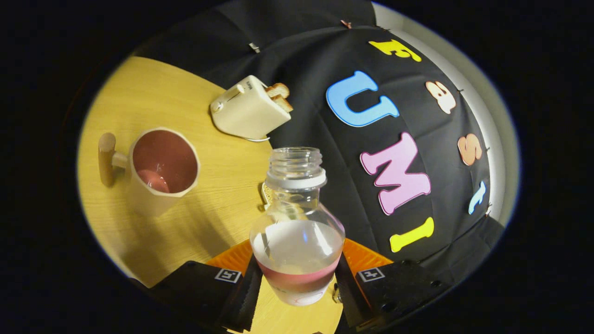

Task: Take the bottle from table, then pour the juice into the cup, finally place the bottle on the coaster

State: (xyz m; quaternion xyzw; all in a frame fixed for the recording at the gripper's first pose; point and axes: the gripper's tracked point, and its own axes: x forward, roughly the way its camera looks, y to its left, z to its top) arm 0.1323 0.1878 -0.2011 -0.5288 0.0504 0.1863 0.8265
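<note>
A clear uncapped bottle (297,232) with cloudy whitish juice in its round lower body and a pink label band stands between my fingers. My gripper (297,290) is shut on the bottle, one finger pressing on each side of the label. The scene appears tilted, so the bottle is leaning. Beyond the fingers and to the left stands the cream cup (163,168) with a pink inside and a wooden handle; a paler patch shows at its bottom. Just behind the bottle's shoulder peeks the edge of a pale round coaster (265,193), mostly hidden by the bottle.
A cream toaster (248,110) with slices of toast in its slots sits farther back on the wooden table (153,93), close to the black cloth wall. The table's far edge meets that wall behind the bottle.
</note>
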